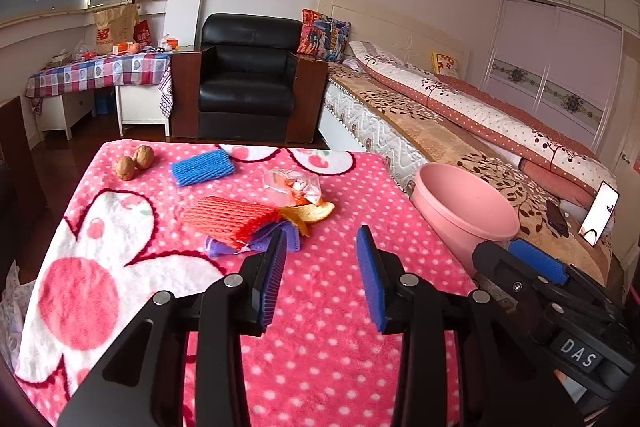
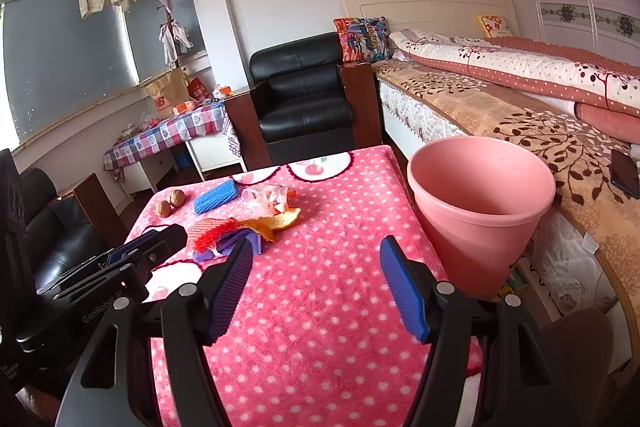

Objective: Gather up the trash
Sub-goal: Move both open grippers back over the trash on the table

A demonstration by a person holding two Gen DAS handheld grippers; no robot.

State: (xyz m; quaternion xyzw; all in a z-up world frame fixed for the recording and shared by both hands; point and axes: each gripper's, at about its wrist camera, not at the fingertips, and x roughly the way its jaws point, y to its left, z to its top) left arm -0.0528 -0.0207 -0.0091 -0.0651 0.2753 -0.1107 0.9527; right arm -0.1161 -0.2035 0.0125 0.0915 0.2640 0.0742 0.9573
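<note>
Beside the tabletop (image 2: 320, 307) sits a pink bin (image 2: 480, 211), nothing visible inside. Trash pile (image 1: 256, 219) lies mid-tabletop. Left gripper (image 1: 322, 247) and right gripper (image 2: 316, 259) both spread, holding nothing.

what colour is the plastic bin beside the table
Pink; the round plastic bin shows best in the right wrist view.

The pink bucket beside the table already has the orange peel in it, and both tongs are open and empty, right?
Not quite. The orange peel still lies on the table's pink dotted blanket, next to the red foam net; the right wrist view shows nothing inside the pink bucket. Both the left tongs and right tongs are open and empty.
</note>
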